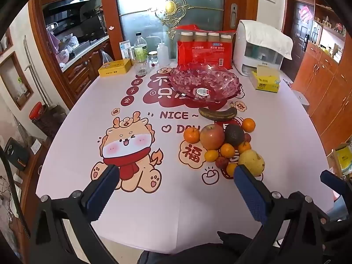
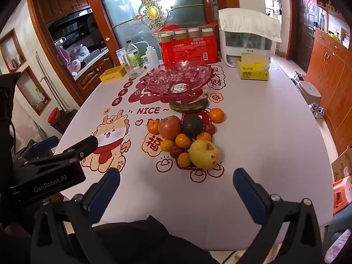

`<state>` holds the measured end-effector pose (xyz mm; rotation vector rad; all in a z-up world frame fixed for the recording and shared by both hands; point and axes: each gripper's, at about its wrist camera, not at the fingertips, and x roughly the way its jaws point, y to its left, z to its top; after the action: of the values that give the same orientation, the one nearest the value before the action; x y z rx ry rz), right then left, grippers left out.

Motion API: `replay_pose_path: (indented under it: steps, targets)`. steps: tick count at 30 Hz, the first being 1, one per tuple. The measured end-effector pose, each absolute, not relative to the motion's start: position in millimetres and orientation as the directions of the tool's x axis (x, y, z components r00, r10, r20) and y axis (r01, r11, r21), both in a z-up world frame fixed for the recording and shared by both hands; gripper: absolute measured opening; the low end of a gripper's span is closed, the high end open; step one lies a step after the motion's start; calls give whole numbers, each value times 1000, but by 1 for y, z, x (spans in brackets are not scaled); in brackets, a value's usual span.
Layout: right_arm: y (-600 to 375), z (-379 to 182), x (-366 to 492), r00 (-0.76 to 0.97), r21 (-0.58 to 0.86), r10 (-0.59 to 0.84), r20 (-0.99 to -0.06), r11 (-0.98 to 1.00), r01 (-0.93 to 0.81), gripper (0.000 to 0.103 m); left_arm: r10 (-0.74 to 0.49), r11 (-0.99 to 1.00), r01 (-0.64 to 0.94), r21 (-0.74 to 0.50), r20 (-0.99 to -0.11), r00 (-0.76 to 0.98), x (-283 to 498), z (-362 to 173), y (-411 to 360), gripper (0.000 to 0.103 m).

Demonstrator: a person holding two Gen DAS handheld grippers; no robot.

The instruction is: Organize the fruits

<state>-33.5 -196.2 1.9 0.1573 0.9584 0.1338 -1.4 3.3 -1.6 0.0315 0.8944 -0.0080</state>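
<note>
A heap of fruit lies on the printed tablecloth: a red apple (image 1: 212, 136) (image 2: 169, 127), a dark avocado (image 1: 234, 134) (image 2: 192, 125), a yellow pear (image 1: 252, 162) (image 2: 204, 154), several small oranges (image 1: 227, 150) (image 2: 183, 141) and small dark red fruits (image 1: 221, 162). A blackened banana (image 1: 217, 113) (image 2: 189, 106) lies between the heap and an empty pink glass bowl (image 1: 204, 83) (image 2: 176, 79). My left gripper (image 1: 176, 177) stands open, near and left of the heap. My right gripper (image 2: 176, 180) is open too, just short of the pear. Neither holds anything.
Along the table's far edge stand a red bag with jars (image 1: 204, 48), a white appliance under a cloth (image 1: 259, 46), a yellow tissue pack (image 1: 266, 80), a yellow tin (image 1: 114, 67), a bottle and glasses (image 1: 140, 52). The left gripper's body (image 2: 48, 171) shows at left in the right wrist view.
</note>
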Motion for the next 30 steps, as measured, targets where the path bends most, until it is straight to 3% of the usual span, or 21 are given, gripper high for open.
replay_pose_path:
  steps: [30]
  targets:
    - [-198,4,-39,584,209,232,-778,972,-107,103,12,1000,-2,14,-807,591,-8,-12,3,103]
